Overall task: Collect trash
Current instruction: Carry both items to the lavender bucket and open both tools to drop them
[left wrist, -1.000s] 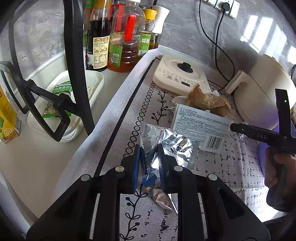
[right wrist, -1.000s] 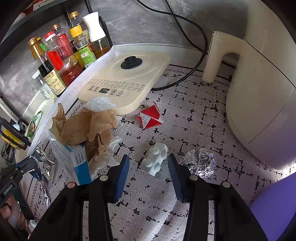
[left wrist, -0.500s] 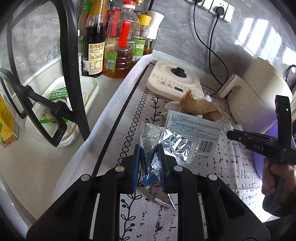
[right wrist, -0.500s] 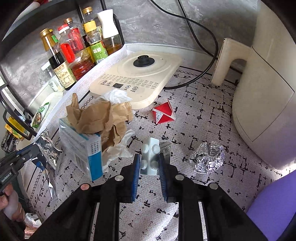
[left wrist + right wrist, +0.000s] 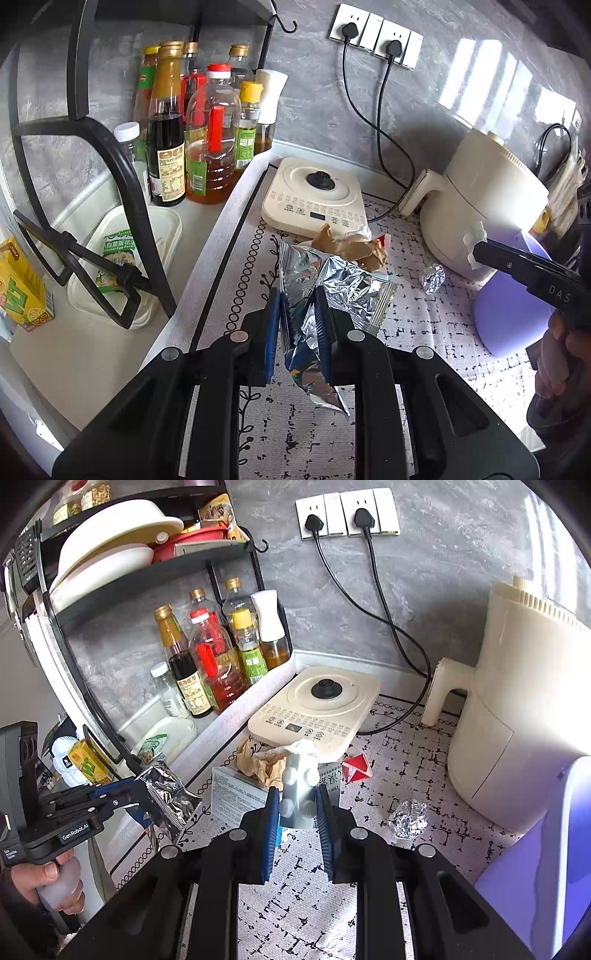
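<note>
My left gripper is shut on a crinkled silver foil wrapper and holds it up off the patterned mat. My right gripper is shut on a white blister pack, also lifted above the mat. In the right wrist view the left gripper with the wrapper hangs at the left. On the mat lie crumpled brown paper, a white-and-blue box, a red triangular carton and a foil ball. A purple bin stands at the right.
A cream cooker base and a cream air fryer stand at the back of the mat, with black cords up to the wall sockets. Oil and sauce bottles, a black rack, a lidded tub and a yellow drink carton fill the left.
The right gripper closed on the white blister pack and lifted it off the mat. The left gripper rose with the foil wrapper.
</note>
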A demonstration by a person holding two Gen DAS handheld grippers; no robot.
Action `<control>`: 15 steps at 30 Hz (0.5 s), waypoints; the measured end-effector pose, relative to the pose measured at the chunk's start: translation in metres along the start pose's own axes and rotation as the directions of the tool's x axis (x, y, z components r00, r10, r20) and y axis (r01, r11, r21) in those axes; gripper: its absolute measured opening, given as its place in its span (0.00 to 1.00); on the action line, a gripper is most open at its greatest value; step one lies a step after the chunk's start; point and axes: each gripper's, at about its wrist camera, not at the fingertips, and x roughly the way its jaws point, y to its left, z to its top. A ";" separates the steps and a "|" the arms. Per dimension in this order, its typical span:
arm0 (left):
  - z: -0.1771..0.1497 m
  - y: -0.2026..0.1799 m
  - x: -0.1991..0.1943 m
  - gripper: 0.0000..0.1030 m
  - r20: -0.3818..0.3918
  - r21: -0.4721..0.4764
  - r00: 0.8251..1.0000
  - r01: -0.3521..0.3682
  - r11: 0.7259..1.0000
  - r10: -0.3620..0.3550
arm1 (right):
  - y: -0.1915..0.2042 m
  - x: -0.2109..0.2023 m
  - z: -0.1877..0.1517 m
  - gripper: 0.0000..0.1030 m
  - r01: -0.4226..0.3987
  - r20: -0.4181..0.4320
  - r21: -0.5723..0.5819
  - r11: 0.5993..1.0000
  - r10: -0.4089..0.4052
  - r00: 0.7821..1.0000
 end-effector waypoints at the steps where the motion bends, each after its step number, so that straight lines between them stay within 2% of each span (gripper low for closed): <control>1: 0.004 -0.005 -0.003 0.18 0.011 0.006 1.000 0.004 1.000 -0.004 | -0.001 -0.010 0.004 0.20 0.002 0.021 0.001 1.000 -0.002 1.000; 8: 0.023 -0.039 -0.026 0.18 0.073 0.048 0.996 0.042 0.998 -0.045 | -0.021 -0.072 0.021 0.20 0.029 0.141 0.010 1.000 -0.030 0.990; 15: 0.028 -0.079 -0.033 0.18 0.086 0.092 0.993 0.075 0.993 -0.083 | -0.056 -0.113 0.018 0.20 0.064 0.196 0.042 0.997 -0.071 0.978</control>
